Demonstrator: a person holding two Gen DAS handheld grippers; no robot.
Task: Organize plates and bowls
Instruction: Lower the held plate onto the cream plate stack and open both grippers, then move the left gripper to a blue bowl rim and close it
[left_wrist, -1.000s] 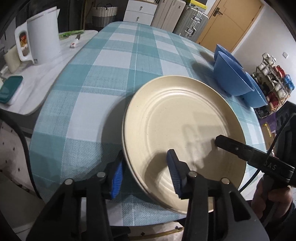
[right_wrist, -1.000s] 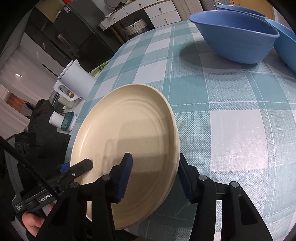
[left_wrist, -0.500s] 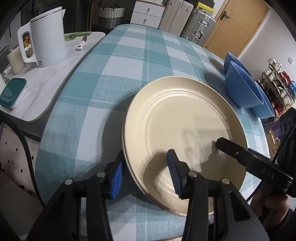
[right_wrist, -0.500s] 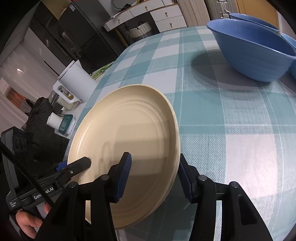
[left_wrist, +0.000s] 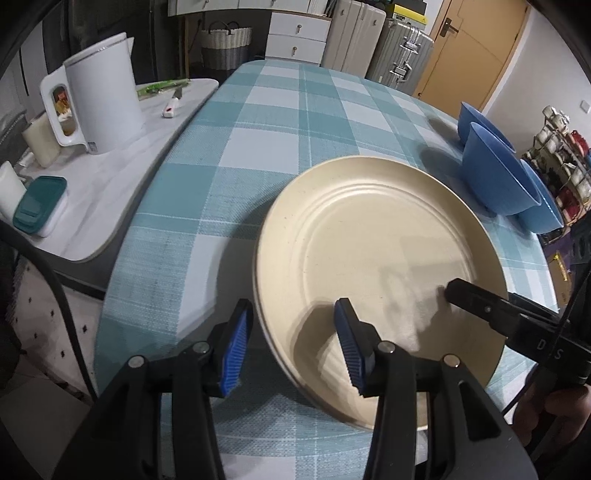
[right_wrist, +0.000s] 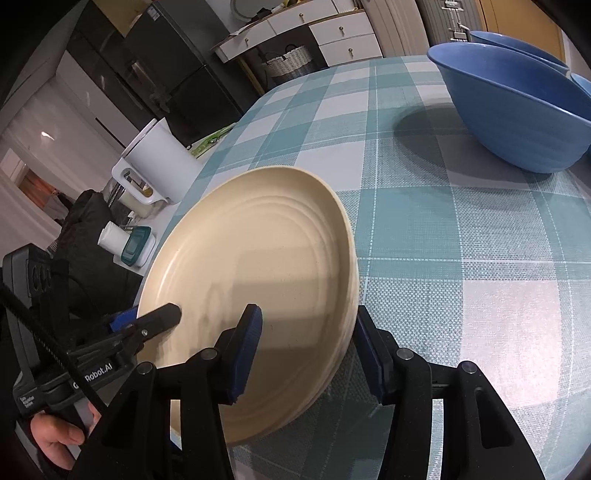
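A stack of cream plates (left_wrist: 384, 266) lies on the checked tablecloth near the table's front edge; it also shows in the right wrist view (right_wrist: 258, 280). My left gripper (left_wrist: 291, 347) straddles its left rim, jaws apart, one finger over the plate and one outside. My right gripper (right_wrist: 310, 350) straddles the right rim the same way, jaws apart. Each gripper appears in the other's view: the right gripper (left_wrist: 491, 306) and the left gripper (right_wrist: 147, 325). Blue bowls (left_wrist: 498, 177) sit at the table's right side and show in the right wrist view (right_wrist: 517, 107).
A side counter on the left holds a white kettle (left_wrist: 99, 99), a teal-lidded box (left_wrist: 37, 203) and a knife (left_wrist: 173, 103). The tablecloth (left_wrist: 295, 122) stretches behind the plates. Suitcases, drawers and a door stand beyond the table.
Both grippers and the plate stack have shifted slightly; the views now sit a little higher and further back. Jaws stay apart around the rim.
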